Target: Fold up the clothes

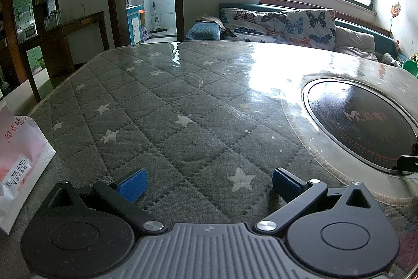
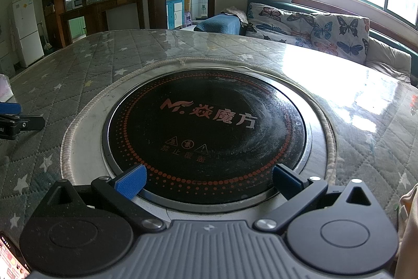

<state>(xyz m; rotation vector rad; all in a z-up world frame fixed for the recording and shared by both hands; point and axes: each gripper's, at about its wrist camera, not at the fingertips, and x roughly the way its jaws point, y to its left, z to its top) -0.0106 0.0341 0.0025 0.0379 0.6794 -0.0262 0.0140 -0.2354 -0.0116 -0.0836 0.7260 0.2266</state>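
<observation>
I judge the folding not yet begun: my left claw [image 1: 207, 184] and right claw [image 2: 207, 181] both hang wide apart and empty over the quilted counter [image 1: 167, 106], and the only possible garment is a pale cloth [image 2: 408, 221] at my right view's edge, untouched.

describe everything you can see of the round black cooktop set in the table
The cooktop is a round, glossy black glass disc sunk into the table, ringed by a metal rim and a pale braided cord border. Orange dots circle its edge; an orange logo, Chinese characters and warning symbols mark the middle. Whitish dusty streaks smear its right side. Nothing rests on it. The open right tool hovers at its near edge.
</observation>
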